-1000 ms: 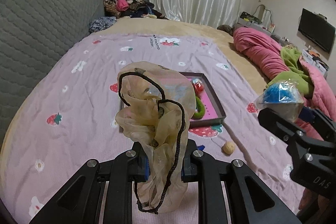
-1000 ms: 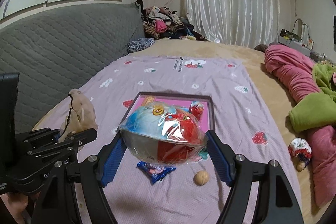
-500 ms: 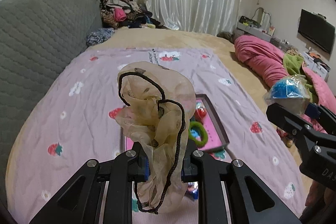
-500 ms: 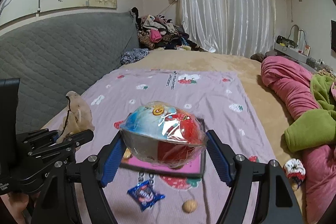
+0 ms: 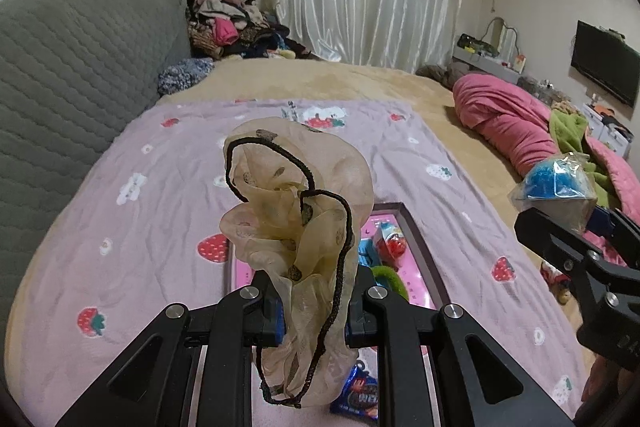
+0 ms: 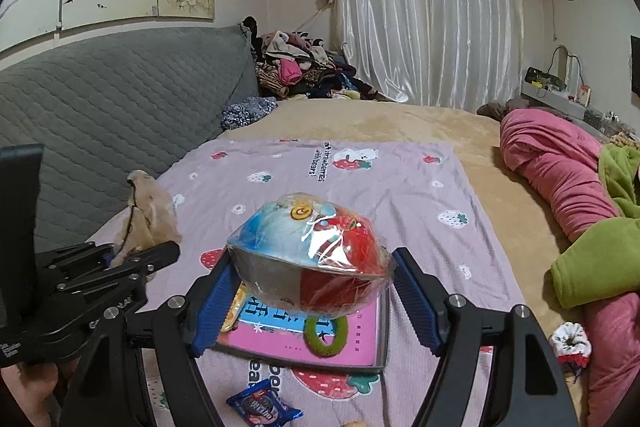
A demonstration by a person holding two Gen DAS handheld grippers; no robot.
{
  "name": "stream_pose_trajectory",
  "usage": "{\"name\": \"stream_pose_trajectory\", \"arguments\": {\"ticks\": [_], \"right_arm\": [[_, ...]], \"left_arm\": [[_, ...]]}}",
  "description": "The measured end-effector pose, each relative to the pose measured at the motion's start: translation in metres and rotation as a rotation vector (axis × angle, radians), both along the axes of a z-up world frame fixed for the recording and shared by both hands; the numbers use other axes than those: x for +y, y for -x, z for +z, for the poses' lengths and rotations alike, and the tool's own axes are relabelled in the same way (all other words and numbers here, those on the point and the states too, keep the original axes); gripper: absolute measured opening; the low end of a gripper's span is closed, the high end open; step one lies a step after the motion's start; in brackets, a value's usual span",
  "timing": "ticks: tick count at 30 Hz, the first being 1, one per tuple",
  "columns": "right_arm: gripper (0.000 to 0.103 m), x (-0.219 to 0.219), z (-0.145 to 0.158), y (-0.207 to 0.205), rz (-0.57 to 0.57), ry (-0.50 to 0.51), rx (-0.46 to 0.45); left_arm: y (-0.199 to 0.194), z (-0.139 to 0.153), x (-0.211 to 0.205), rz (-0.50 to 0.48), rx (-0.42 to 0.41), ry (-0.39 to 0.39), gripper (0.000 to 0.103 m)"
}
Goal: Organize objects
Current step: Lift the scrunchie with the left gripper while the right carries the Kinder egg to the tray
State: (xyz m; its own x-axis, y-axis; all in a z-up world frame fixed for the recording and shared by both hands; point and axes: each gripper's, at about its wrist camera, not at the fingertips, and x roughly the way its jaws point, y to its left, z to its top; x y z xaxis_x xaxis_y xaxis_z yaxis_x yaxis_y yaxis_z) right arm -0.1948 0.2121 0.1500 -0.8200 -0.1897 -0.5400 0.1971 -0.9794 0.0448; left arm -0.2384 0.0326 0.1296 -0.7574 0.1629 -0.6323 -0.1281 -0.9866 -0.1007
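Observation:
My left gripper (image 5: 314, 311) is shut on a beige sheer drawstring pouch (image 5: 296, 219) with a black cord, held up over the bed. My right gripper (image 6: 312, 291) is shut on a plastic-wrapped ball (image 6: 310, 251), blue on one side and red on the other. Below both lies a dark-framed pink tray (image 6: 356, 347) with a green hair ring (image 6: 326, 335) and a small red toy (image 5: 390, 245) inside. The right gripper with the wrapped ball (image 5: 558, 183) shows at the right edge of the left wrist view. The left gripper and pouch (image 6: 146, 215) show at the left of the right wrist view.
A blue snack packet (image 6: 262, 405) lies on the strawberry-print sheet (image 5: 168, 195) near the tray's front edge. A grey quilted headboard (image 6: 112, 115) runs along the left. Pink and green bedding (image 6: 568, 179) piles up at the right, a clothes heap (image 6: 296, 67) at the far end.
Both grippers have moved back toward the near side of the bed with their loads. The tray now lies closer beneath them, and the snack packet has come into the left wrist view.

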Motion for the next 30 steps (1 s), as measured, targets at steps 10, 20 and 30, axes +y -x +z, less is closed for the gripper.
{"name": "stream_pose_trajectory", "arguments": {"ticks": [10,20,30], "right_arm": [[0.076,0.004,-0.072,0.037,0.003,0.014,-0.074],[0.076,0.006,-0.138,0.062,-0.024,-0.023,-0.119],[0.076,0.002,-0.179,0.097,-0.022,-0.08,-0.177]], "left_arm": [[0.036,-0.079,0.01,-0.015,-0.079,-0.001,0.019],[0.063,-0.142,0.024,-0.037,-0.111,0.019,0.019],[0.086,-0.191,0.039,-0.086,-0.179,0.026,0.019]]}}
